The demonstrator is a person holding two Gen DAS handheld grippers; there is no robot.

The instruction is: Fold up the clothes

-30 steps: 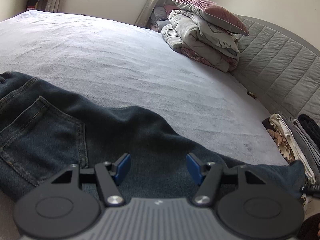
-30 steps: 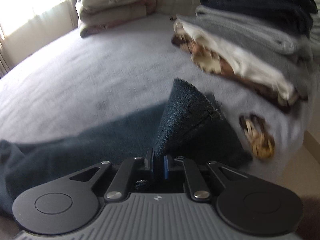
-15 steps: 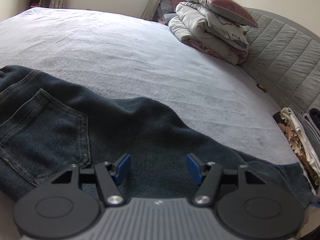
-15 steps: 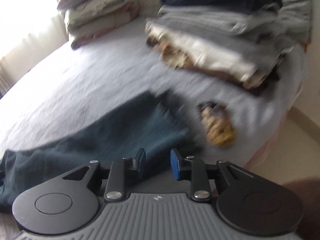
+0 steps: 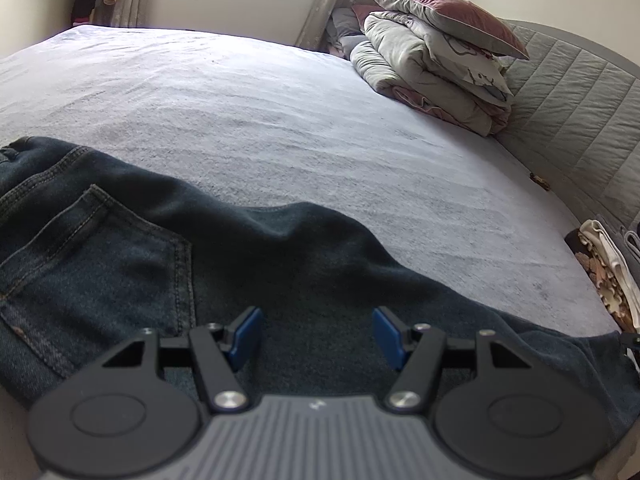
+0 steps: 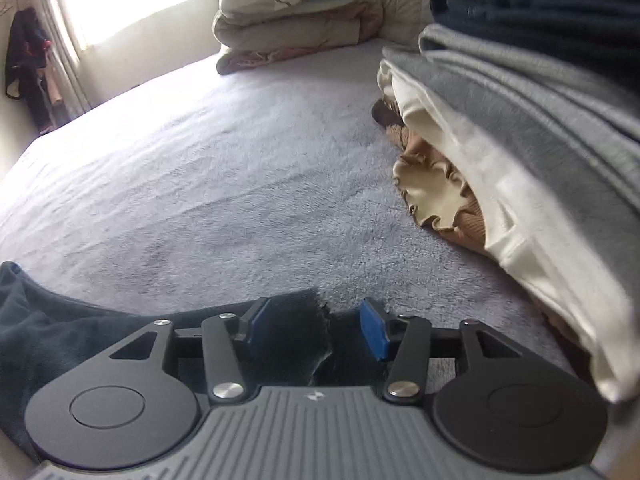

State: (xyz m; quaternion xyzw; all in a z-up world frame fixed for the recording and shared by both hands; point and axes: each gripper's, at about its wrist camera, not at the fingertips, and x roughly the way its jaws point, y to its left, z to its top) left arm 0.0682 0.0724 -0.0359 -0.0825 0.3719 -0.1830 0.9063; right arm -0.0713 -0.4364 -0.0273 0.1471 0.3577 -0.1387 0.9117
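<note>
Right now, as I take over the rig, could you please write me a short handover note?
Left tool: open, holding nothing, hovering over the jeans beside the back pocket.
Right tool: open, holding nothing, with the frayed leg hem lying between its fingers.
Jeans lie stretched flat along the near edge of the bed, pocket side up, not yet folded.
Folded pile sits on the bed to the right of the hem.
Done: jeans laid out. Left: grip the hem, fold the jeans, add them to the pile.
</note>
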